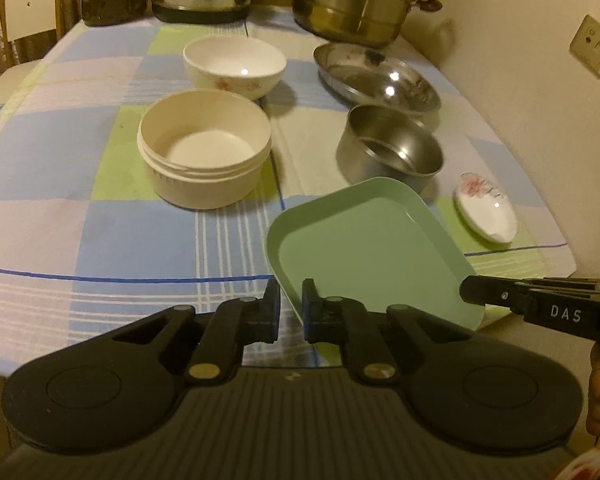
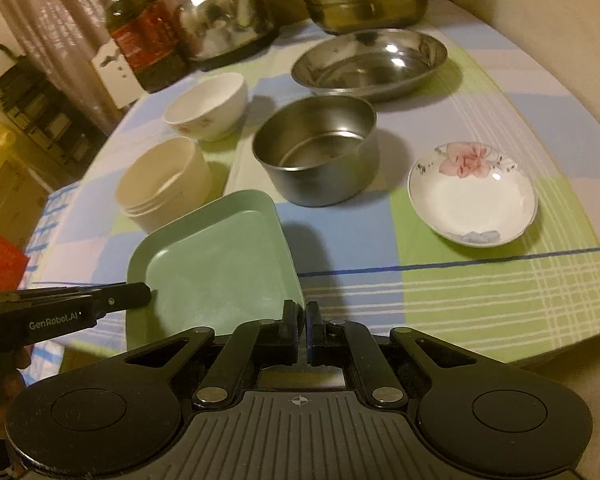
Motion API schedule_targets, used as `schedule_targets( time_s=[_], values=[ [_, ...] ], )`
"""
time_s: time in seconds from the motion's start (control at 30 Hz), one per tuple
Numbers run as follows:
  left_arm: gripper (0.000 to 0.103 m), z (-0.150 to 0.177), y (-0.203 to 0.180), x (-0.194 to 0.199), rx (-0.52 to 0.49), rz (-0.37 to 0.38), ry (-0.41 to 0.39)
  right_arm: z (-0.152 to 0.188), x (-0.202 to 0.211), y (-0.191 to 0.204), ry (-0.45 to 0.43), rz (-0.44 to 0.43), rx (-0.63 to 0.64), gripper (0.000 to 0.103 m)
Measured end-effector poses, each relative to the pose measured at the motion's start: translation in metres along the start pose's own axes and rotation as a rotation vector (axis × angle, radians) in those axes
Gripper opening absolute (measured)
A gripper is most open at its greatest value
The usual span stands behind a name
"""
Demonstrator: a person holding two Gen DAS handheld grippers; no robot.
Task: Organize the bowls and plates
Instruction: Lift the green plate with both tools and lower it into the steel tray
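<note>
Left-wrist view – white letters: "DAS", printed on the side of the black two-finger right gripper reaching in from the right edge.
Right-wrist view – white lettering: "GenRobot.AI", printed on the side of the black two-finger left gripper coming in from the left edge.
Red label on the dark glass bottle: blurred – not legible.

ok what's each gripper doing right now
left gripper: shut on the green square plate, at its edge
right gripper: shut on the same plate's opposite edge
</note>
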State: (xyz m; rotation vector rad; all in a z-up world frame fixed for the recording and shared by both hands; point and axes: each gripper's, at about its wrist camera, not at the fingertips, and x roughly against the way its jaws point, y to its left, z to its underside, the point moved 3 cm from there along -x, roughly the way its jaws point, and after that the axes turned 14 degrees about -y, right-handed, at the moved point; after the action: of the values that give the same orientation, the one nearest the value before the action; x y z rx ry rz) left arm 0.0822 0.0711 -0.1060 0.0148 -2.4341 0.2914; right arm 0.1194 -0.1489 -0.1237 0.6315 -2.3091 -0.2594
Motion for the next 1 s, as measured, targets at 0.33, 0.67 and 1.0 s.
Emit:
schedule_targets(
  time_s=[0.33,0.67,1.0],
  values=[
    [0.009,-0.024,-0.039,0.019,-0.006,0.025,-0.080,-0.026,0.033,-0.020,-0.057,-0.023,-0.008,0.004],
    [0.009,-0.082,-0.063,-0.015,-0.055,0.107,-0.117,-0.078,0.038,-0.043,-0.130,0.010,-0.058,0.004],
    [0.008,-0.151,-0.072,-0.095,-0.105,0.191,-0.116,-0.142,-0.004,-0.069,-0.183,0.088,-0.129,0.004]
  ],
)
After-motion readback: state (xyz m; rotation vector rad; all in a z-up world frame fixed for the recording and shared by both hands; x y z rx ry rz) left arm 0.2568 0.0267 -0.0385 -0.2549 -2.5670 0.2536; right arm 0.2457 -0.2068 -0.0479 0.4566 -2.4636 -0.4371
